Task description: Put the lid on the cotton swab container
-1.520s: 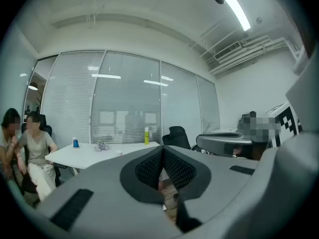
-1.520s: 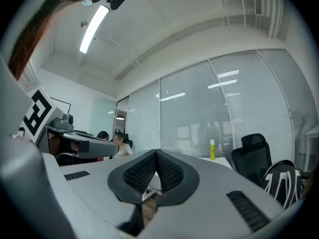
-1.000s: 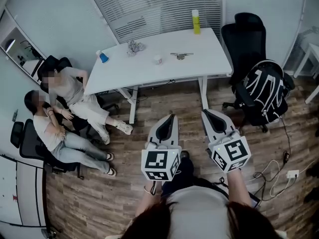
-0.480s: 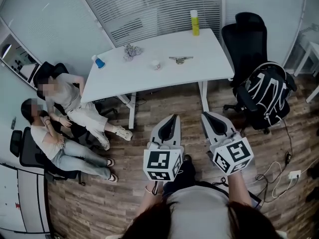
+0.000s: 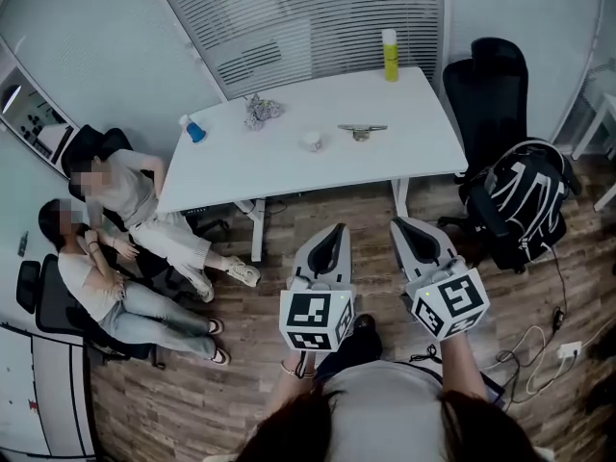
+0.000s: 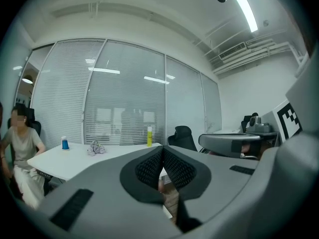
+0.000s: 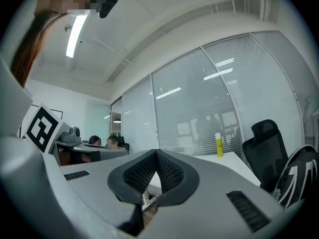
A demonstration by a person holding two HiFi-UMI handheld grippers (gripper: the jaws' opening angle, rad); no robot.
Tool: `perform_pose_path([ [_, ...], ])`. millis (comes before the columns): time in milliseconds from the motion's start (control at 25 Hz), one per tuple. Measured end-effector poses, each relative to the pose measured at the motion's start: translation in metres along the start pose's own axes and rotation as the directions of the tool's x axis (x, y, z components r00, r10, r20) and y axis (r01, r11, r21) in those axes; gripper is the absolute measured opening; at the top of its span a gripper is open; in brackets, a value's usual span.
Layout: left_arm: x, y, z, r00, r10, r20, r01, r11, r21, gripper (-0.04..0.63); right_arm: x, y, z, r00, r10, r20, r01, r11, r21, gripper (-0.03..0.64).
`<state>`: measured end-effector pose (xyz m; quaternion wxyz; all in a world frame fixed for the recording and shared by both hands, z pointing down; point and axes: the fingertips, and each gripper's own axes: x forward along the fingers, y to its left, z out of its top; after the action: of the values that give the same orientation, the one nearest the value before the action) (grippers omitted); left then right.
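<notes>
A small white round container [image 5: 311,141] stands near the middle of the white table [image 5: 241,162], far ahead of me. A flat metallic piece [image 5: 361,130] lies to its right; whether it is the lid I cannot tell. My left gripper [image 5: 332,229] and right gripper [image 5: 397,223] hang side by side over the wooden floor, well short of the table. Both are shut with nothing between the pads. In the left gripper view the jaws [image 6: 162,149] meet, with the table [image 6: 75,156] beyond. In the right gripper view the jaws [image 7: 157,153] also meet.
A yellow bottle [image 5: 390,54], a crumpled wad [image 5: 258,111] and a blue-capped item [image 5: 193,129] also sit on the table. Two people [image 5: 115,219] sit at its left. A black chair [image 5: 496,89] and a backpack [image 5: 525,195] stand at the right; cables lie on the floor.
The head view has shifted, so the table sits lower and a little to the right in the frame. Both grippers stay shut and nearly in place.
</notes>
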<state>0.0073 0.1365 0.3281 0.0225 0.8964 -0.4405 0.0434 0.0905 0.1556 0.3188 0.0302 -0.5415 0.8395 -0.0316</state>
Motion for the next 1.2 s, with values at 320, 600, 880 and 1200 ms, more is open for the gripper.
perform_pose_path([
  [320, 0.028, 0.046, -0.003, 1.0, 0.014, 0.001, -0.014, 1.0, -0.007, 0.018, 0.052, -0.011, -0.001, 0.999, -0.032, -0.009, 0.032, 0.999, 0.0, 0.028],
  [600, 0.053, 0.086, -0.005, 1.0, 0.019, 0.003, -0.018, 1.0, -0.023, 0.018, 0.099, -0.015, -0.005, 0.999, -0.03, -0.025, 0.03, 0.999, 0.026, 0.028],
  [880, 0.078, 0.112, -0.012, 1.0, 0.008, -0.002, -0.008, 0.999, -0.033, 0.018, 0.136, -0.021, -0.011, 0.999, -0.027, -0.035, 0.029, 0.998, 0.056, 0.028],
  [1200, 0.1, 0.126, -0.017, 1.0, 0.004, -0.011, -0.005, 0.998, -0.06, 0.02, 0.161, -0.028, -0.011, 0.999, -0.016, -0.049, 0.018, 0.999, 0.043, 0.028],
])
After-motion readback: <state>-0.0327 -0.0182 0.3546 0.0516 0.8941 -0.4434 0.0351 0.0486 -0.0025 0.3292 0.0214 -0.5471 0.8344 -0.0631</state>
